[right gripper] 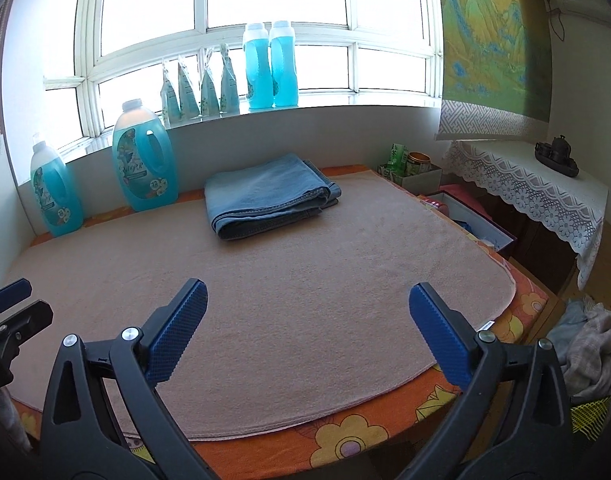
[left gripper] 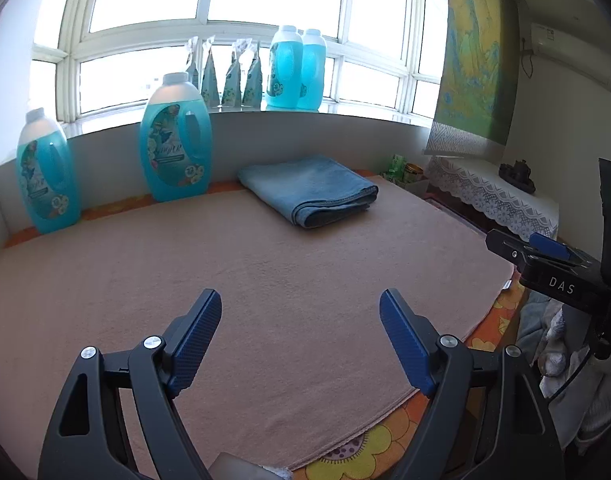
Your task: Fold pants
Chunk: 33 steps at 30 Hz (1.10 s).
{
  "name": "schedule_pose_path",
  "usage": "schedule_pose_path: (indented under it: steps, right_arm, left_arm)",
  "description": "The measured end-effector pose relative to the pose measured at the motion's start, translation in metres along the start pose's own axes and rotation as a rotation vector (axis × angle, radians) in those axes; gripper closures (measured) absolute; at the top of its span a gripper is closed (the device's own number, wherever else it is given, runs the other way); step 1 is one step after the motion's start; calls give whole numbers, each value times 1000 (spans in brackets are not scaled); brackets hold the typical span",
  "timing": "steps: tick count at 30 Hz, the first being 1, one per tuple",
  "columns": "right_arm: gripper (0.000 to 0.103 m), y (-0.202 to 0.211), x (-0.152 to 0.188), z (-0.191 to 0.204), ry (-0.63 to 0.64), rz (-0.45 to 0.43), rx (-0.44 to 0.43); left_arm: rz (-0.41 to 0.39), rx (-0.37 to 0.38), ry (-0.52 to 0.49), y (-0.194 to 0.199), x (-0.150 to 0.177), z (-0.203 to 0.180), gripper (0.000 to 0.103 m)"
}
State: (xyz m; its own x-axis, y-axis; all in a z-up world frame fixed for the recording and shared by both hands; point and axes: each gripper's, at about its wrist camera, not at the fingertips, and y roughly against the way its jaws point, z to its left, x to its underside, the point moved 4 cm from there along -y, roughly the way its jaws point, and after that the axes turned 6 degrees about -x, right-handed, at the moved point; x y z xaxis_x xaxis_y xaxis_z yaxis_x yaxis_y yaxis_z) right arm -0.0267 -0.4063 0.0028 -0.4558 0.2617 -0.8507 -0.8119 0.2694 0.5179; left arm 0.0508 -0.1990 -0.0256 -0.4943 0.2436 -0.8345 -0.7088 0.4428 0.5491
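- The blue denim pants, already folded into a thick rectangular stack, lie at the far side of the pinkish-beige fleece blanket that covers the tabletop, near the wall below the window and just right of the large turquoise detergent bottle.
- The left gripper hangs over the near part of the blanket with its jaws spread wide and nothing between them.
- The right gripper likewise stands fully spread and empty, well apart from the pants.
- Judged from how the stack lies, the folding looks finished or nearly so.
- Denim of this kind should handle as soft but fairly heavy; layers will slide on one another if lifted by one edge.
- A sound hold would be at the thick folded edge facing the camera, both sides pinched through all layers, so that the stack stays together.
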Motion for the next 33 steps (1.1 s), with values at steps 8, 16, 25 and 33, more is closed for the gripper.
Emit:
schedule_pose_path:
  steps: [8,16,25,33]
  right_arm:
    - [0,14,7,11,10,-13,0]
    - [0,18,4,16,16,-28,-3]
    - [0,20,5,20,19,-34,-8]
    - [0,21,6,23,29,-34,-12]
  left_arm:
    - [-10,-32,-8,11,7,-1,20]
    - [-7,-52,15,16,6,6,18]
    - [-16,-76,3,20,9,6,18]
    - [-20,-81,0,20,9,8,18]
